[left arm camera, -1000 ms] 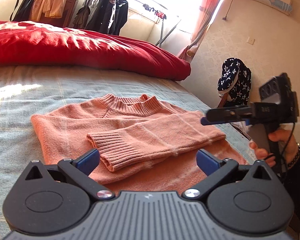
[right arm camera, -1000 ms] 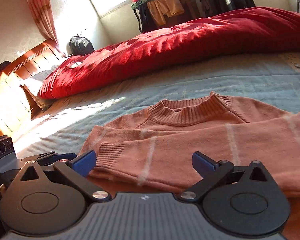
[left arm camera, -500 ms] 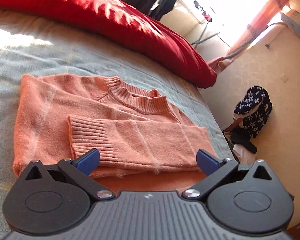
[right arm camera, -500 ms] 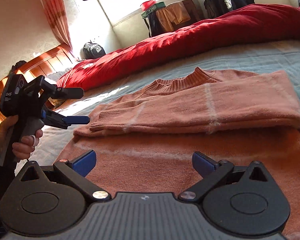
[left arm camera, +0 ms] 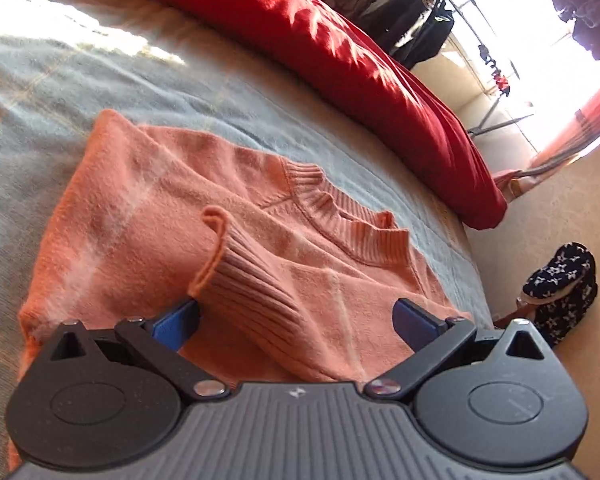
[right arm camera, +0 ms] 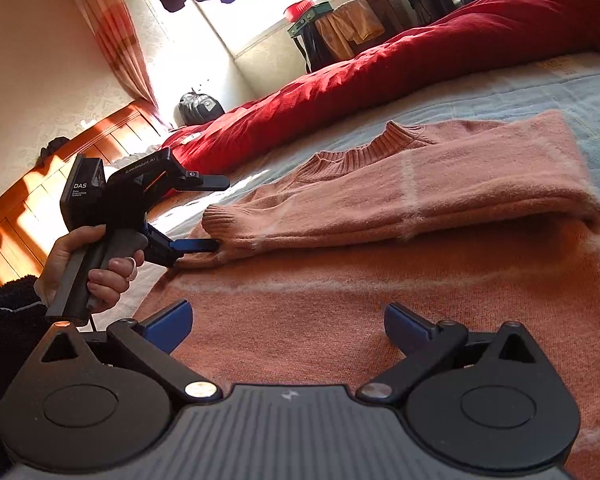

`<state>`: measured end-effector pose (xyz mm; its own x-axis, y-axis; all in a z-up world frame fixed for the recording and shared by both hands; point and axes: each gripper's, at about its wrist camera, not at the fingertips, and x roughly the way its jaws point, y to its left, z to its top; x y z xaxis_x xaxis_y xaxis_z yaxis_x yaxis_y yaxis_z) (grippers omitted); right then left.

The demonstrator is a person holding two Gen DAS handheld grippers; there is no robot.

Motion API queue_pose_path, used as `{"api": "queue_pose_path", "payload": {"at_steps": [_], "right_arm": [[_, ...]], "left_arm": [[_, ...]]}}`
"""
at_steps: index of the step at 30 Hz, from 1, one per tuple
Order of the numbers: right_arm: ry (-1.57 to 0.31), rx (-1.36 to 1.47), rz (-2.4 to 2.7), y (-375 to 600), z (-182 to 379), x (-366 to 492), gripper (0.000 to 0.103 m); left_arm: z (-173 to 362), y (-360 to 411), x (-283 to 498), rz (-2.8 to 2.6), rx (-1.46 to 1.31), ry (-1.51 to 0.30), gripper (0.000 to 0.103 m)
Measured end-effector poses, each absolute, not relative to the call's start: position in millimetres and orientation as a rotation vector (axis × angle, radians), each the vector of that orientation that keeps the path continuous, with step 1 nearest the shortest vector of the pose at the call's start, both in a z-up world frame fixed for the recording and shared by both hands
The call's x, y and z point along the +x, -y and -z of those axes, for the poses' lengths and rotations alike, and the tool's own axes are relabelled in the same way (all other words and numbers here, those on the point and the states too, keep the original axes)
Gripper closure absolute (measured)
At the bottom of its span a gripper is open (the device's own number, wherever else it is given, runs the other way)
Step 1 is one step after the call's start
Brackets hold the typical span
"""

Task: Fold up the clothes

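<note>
A salmon knit sweater (left arm camera: 148, 216) lies flat on the grey-blue bed cover (left arm camera: 40, 80), with one sleeve folded across its chest. That sleeve's ribbed cuff (left arm camera: 244, 280) sits raised between the fingers of my open left gripper (left arm camera: 296, 322). In the right wrist view a hand holds the left gripper (right arm camera: 223, 213); its lower finger (right arm camera: 196, 245) is slid under the cuff (right arm camera: 220, 220) and the upper finger stands well above it. My right gripper (right arm camera: 288, 322) hovers open over the lower body of the sweater (right arm camera: 420, 280), holding nothing.
A red duvet (left arm camera: 340, 52) is bunched along the far side of the bed. The wooden headboard (right arm camera: 28, 200) and a backpack (right arm camera: 198, 106) are at the left. A dark star-patterned item (left arm camera: 560, 280) lies on the floor beside the bed edge. Clothes hang by the window.
My left gripper has moved down and in onto the folded sleeve, so the cuff now lies between its open fingers and is lifted slightly. The right gripper has shifted a little closer.
</note>
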<state>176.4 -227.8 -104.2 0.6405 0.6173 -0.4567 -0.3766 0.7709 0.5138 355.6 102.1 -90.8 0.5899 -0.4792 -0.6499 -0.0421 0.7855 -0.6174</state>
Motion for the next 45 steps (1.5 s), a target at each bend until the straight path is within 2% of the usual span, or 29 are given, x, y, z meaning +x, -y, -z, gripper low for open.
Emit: {"api": "queue_pose_path", "payload": {"at_steps": [7, 12, 14, 16, 19, 26, 31, 35, 40, 45], "right_arm": [[-0.561, 0.314, -0.529, 248.4, 78.9, 163.0, 0.0], [-0.439, 0.237, -0.408, 272.1, 60.5, 183.3, 0.0], [-0.413, 0.219, -0.355, 279.8, 59.4, 199.3, 0.0], [-0.509, 0.231, -0.32, 283.1, 76.4, 219.2, 0.0], [-0.613, 0.247, -0.302, 287.1, 102.6, 235.7, 0.0], [-0.578, 0.318, -0.34, 286.5, 97.1, 226.7, 0.0], [-0.581, 0.309, -0.339, 285.8, 100.7, 223.5, 0.0], [-0.577, 0.308, -0.349, 287.0, 101.9, 221.7, 0.0], [-0.582, 0.327, -0.355, 289.5, 105.3, 225.5, 0.0], [-0.545, 0.287, -0.352, 286.7, 100.5, 219.5, 0.0]], "left_arm": [[47.3, -58.4, 325.5, 0.395, -0.372, -0.852, 0.001], [56.3, -34.1, 336.6, 0.421, -0.348, -0.845, 0.001], [77.0, -44.4, 343.7, 0.389, -0.384, -0.903, 0.001], [93.1, -59.9, 347.0, 0.387, -0.445, -0.924, 0.002], [77.5, -78.8, 343.3, 0.298, -0.494, -0.929, 0.003], [32.2, -32.0, 353.1, 0.345, -0.335, -0.883, 0.002], [62.4, 6.2, 370.6, 0.358, -0.277, -0.91, 0.001], [93.0, -24.3, 371.6, 0.212, -0.297, -0.927, 0.003], [83.8, -58.6, 363.3, 0.174, -0.442, -0.883, 0.003], [57.5, 6.5, 377.8, 0.384, -0.397, -0.914, 0.003]]}}
